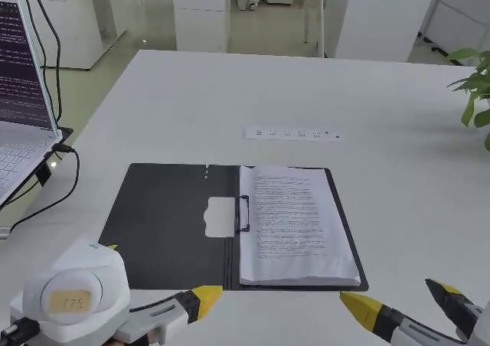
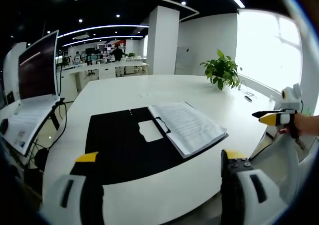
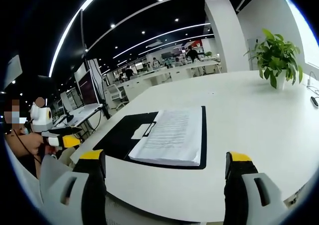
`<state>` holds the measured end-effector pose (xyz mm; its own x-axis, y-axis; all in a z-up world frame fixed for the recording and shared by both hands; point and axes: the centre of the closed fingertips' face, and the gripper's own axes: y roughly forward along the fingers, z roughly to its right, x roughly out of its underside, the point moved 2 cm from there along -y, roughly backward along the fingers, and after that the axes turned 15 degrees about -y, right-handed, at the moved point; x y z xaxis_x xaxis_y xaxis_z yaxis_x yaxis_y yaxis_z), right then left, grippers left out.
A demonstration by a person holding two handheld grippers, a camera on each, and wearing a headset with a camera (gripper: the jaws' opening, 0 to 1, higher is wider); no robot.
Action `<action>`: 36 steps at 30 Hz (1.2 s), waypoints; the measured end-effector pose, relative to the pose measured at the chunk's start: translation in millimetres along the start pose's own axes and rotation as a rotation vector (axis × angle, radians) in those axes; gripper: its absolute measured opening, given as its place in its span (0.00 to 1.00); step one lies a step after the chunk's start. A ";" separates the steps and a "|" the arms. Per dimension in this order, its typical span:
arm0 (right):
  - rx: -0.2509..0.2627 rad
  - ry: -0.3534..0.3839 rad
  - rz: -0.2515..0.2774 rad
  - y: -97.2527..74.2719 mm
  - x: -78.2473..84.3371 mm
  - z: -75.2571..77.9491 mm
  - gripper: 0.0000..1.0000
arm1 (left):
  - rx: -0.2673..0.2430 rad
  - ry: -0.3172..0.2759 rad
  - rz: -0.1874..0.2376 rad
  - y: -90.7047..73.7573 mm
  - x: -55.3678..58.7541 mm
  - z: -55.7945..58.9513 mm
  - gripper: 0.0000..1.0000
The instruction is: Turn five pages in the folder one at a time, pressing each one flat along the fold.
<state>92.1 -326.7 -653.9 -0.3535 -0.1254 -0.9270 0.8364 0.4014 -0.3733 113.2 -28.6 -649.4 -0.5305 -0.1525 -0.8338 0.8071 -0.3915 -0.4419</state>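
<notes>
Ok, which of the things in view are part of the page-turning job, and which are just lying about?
For the job: black folder, lying open; stack of pages on its right half; left gripper and right gripper, both open.

Lying about: laptop and cables at the left; power strip beyond the folder; plant at the right.
</notes>
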 end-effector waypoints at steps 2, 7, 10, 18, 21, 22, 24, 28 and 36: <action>0.001 0.003 0.001 0.7 -0.5 0.5 1.00 | 0.001 0.002 -0.001 0.5 0.6 0.6 0.99; -0.002 0.004 -0.003 2.6 1.4 -2.0 1.00 | 0.001 -0.003 0.004 1.0 0.3 0.2 0.99; -0.005 0.009 -0.009 3.1 3.1 -3.8 1.00 | 0.000 -0.012 0.010 0.8 -0.8 -0.6 0.99; -0.002 0.014 -0.003 3.4 1.9 -4.5 1.00 | 0.005 -0.010 0.006 1.1 0.2 0.5 0.99; -0.003 0.009 -0.005 3.7 2.1 -5.0 1.00 | 0.007 -0.010 0.009 0.8 0.0 0.5 0.99; -0.002 0.008 -0.003 3.6 1.8 -4.9 1.00 | 0.006 -0.011 0.009 0.7 0.1 0.6 0.99; -0.004 0.009 -0.002 3.2 1.8 -5.0 1.00 | 0.007 -0.012 0.009 0.7 0.2 0.9 0.99; -0.003 0.012 -0.004 2.8 2.9 -4.8 1.00 | 0.008 -0.010 0.001 1.1 1.4 1.7 0.99; -0.005 0.017 -0.004 3.3 4.3 -4.4 1.00 | 0.004 -0.007 0.001 1.1 1.5 1.5 0.99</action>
<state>91.5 -321.9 -658.9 -0.3641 -0.1117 -0.9246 0.8328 0.4054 -0.3769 112.9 -30.6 -650.6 -0.5317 -0.1591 -0.8318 0.8064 -0.3953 -0.4399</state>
